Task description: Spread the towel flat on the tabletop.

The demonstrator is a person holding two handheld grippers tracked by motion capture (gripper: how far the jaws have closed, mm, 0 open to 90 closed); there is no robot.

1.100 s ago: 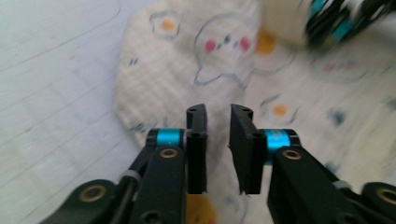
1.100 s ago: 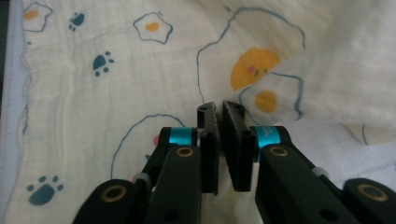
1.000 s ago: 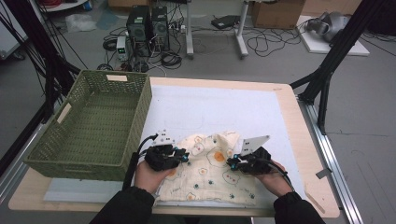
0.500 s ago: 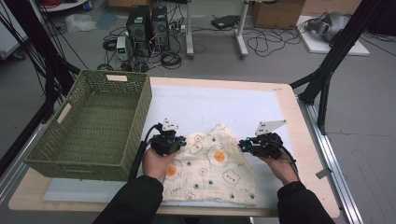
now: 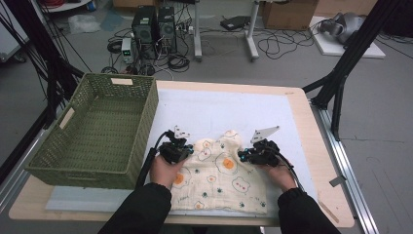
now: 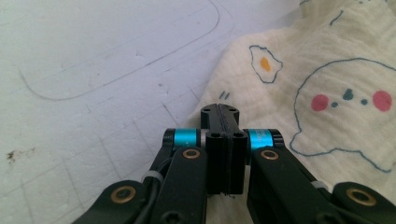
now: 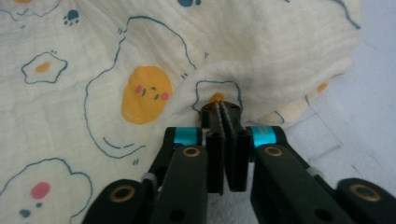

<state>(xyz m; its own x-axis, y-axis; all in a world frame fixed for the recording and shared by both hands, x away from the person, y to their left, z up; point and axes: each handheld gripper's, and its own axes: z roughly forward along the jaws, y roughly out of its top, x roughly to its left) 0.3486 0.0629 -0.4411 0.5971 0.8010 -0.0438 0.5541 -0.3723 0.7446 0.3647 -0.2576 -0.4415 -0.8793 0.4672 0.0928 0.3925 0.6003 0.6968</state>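
Cloth: I see the cream cloth [image 5: 221,178] with egg and bear prints lying crumpled on the white mat [image 5: 214,109] at the near side of the table [image 5: 299,105], between my two hands.
Left tongs: the left tongs [image 5: 181,151] rest at the left upper edge of the cloth; in the left gripper view [image 6: 219,112] the jaws are pressed together. They have just been closing. I cannot tell if fabric is caught between them.
Right tongs: the right tongs [image 5: 245,156] are at the right upper edge; in the right gripper view [image 7: 221,109] they have just closed and pinch a fold of the cloth.
Basket: the green woven basket [image 5: 73,161] stands left of the cloth, just beside my left hand [image 5: 165,170].
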